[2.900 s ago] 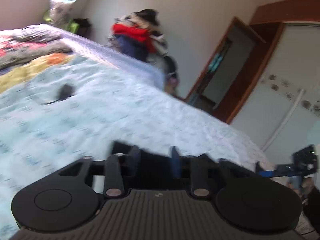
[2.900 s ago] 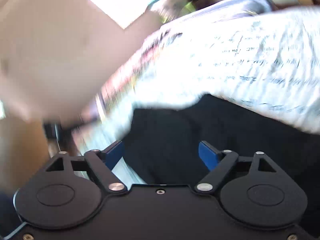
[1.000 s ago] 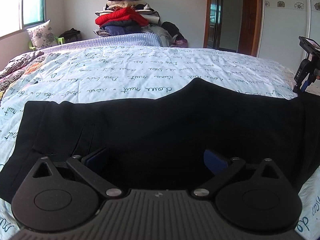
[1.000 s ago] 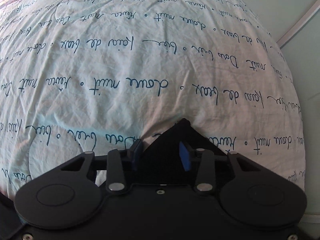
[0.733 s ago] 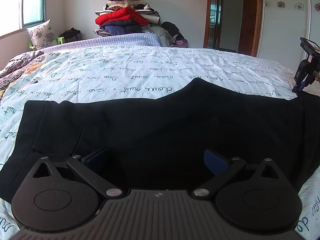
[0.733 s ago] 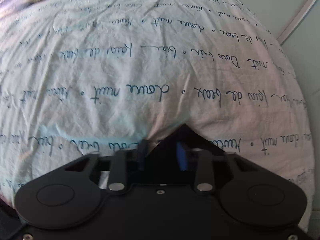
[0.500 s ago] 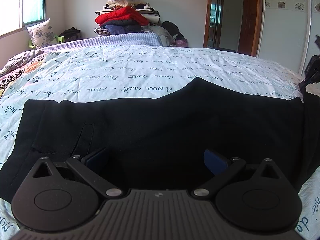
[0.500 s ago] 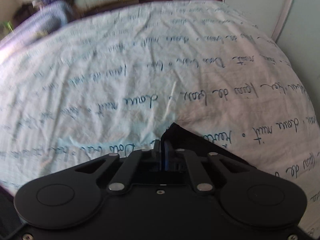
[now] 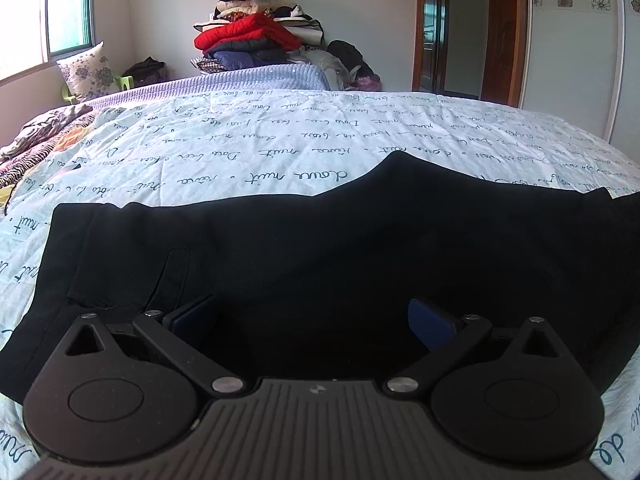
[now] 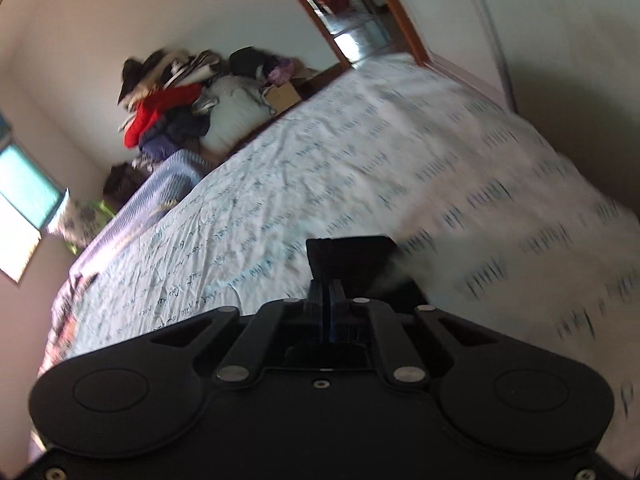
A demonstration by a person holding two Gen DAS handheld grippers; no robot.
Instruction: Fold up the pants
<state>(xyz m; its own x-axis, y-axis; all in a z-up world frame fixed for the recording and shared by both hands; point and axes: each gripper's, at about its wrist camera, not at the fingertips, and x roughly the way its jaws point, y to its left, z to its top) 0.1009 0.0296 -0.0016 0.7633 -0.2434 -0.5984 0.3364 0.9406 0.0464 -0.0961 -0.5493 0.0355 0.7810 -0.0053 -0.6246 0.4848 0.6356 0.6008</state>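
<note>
Black pants (image 9: 320, 248) lie spread across a pale blue bed sheet (image 9: 280, 144) with dark script writing. In the left wrist view my left gripper (image 9: 316, 320) is open, its blue pads low over the near edge of the pants, holding nothing. In the right wrist view my right gripper (image 10: 330, 300) is shut on a corner of the black pants (image 10: 348, 256) and holds it lifted above the sheet (image 10: 400, 168); the view is tilted and blurred.
A pile of folded clothes (image 9: 256, 44) stands beyond the far side of the bed. A patterned pillow (image 9: 86, 70) and striped bedding (image 9: 36, 140) sit at the left. A doorway (image 9: 436, 32) and wardrobe (image 9: 580, 40) are at the right.
My right gripper closed on the pants corner and lifted it, swinging and tilting upward. It has left the left wrist view. My left gripper stayed open and still.
</note>
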